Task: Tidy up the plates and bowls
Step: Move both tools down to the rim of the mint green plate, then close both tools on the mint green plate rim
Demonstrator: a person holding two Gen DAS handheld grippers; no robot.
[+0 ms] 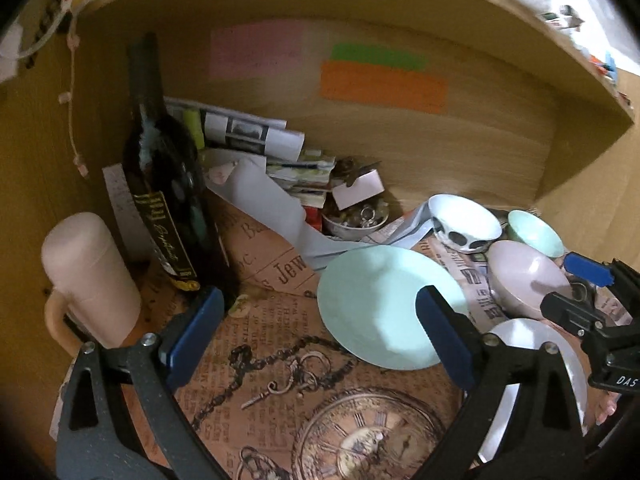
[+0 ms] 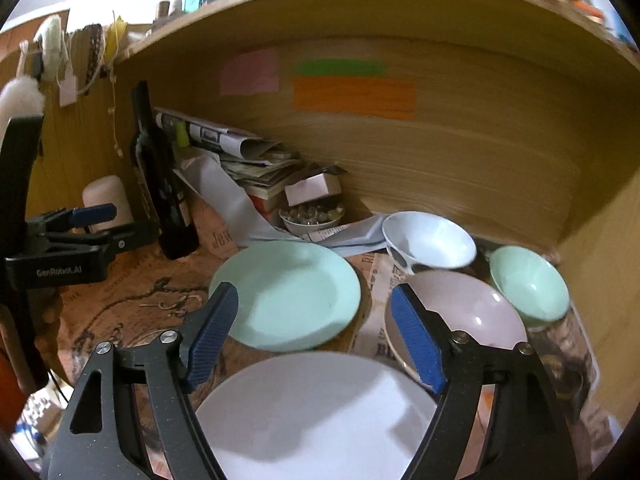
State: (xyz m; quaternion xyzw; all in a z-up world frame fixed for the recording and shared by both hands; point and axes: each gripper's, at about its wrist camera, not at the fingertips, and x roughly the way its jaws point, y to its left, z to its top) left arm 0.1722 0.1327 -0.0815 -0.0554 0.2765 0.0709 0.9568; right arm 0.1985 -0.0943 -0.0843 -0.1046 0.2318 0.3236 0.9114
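Observation:
A mint plate [image 1: 384,308] [image 2: 286,294] lies on the printed paper inside the wooden shelf. A white plate [image 2: 316,412] [image 1: 532,360] lies nearer the front, below the right gripper. Behind them stand a white patterned bowl [image 2: 430,242] [image 1: 464,220], a pale pink bowl [image 2: 460,312] [image 1: 528,276] and a small mint bowl [image 2: 528,284] [image 1: 536,232]. My left gripper [image 1: 320,332] is open over the paper, holding nothing. My right gripper [image 2: 316,340] is open above the white plate's far edge, nothing between its pads; it shows at the right edge of the left wrist view [image 1: 576,284].
A dark wine bottle [image 1: 168,200] and a pink lidded mug [image 1: 88,276] stand at the left. Papers, a small box and a bowl of trinkets [image 1: 356,216] crowd the back. The shelf's side wall [image 2: 600,280] is close on the right.

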